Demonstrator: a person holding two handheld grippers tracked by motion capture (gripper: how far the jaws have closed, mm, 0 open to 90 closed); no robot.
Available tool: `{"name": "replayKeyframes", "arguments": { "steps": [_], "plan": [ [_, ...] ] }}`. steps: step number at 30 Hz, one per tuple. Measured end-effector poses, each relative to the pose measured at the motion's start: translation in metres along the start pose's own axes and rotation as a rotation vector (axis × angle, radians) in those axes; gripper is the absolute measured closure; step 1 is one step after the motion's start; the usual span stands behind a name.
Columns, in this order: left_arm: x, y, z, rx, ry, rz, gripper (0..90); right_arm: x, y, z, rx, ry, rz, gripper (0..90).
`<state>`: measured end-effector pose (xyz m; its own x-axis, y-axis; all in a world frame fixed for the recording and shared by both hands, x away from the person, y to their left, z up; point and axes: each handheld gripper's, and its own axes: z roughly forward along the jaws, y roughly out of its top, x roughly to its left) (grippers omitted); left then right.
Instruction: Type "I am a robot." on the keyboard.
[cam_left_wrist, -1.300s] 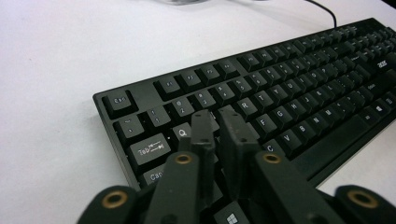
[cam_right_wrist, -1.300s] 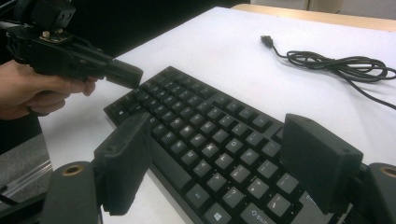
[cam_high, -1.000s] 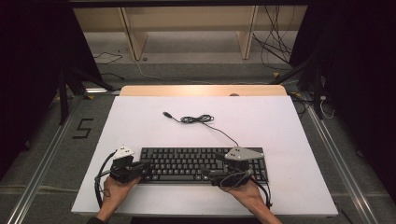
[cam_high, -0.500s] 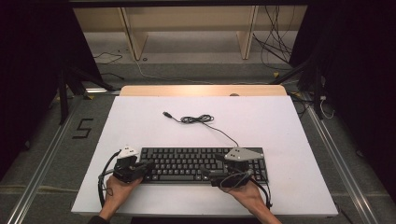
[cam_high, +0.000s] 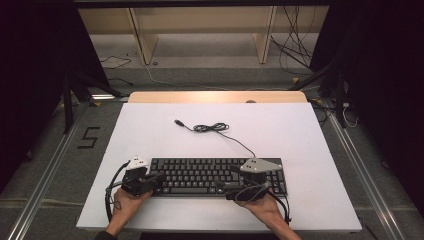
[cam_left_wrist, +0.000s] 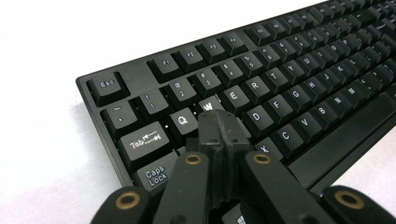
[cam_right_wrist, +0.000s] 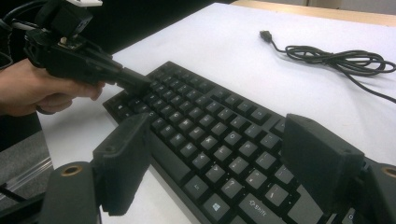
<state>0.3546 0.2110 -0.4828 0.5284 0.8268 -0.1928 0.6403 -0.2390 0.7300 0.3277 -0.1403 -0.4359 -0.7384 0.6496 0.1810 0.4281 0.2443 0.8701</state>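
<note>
White desk (cam_high: 150, 135), with a bare wooden strip along its far edge. A black keyboard (cam_high: 200, 175) lies flat on it near the person's side, long edge parallel to the front edge. Its black cable (cam_high: 212, 128) runs from the right rear corner toward the desk's middle, loosely coiled there, ending in a USB plug (cam_high: 178, 122) lying on the surface.

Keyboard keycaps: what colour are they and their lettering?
Black keycaps with white lettering, clearest in the left gripper view.

white table (cam_high: 150, 125), grey carpet floor (cam_high: 210, 75), wooden shelf legs (cam_high: 142, 40), dark surroundings.
</note>
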Motion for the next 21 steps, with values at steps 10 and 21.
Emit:
{"name": "replayKeyframes", "arguments": {
  "steps": [10,21],
  "plan": [
    [0.0,0.0,0.0,-0.001,-0.001,0.001,89.1,0.0,0.0,0.0,-0.002,-0.001,-0.001,25.5],
    [0.0,0.005,-0.013,-0.071,-0.012,-0.02,87.7,0.0,0.0,0.001,-0.003,-0.004,0.0,25.5]
  ]
}}
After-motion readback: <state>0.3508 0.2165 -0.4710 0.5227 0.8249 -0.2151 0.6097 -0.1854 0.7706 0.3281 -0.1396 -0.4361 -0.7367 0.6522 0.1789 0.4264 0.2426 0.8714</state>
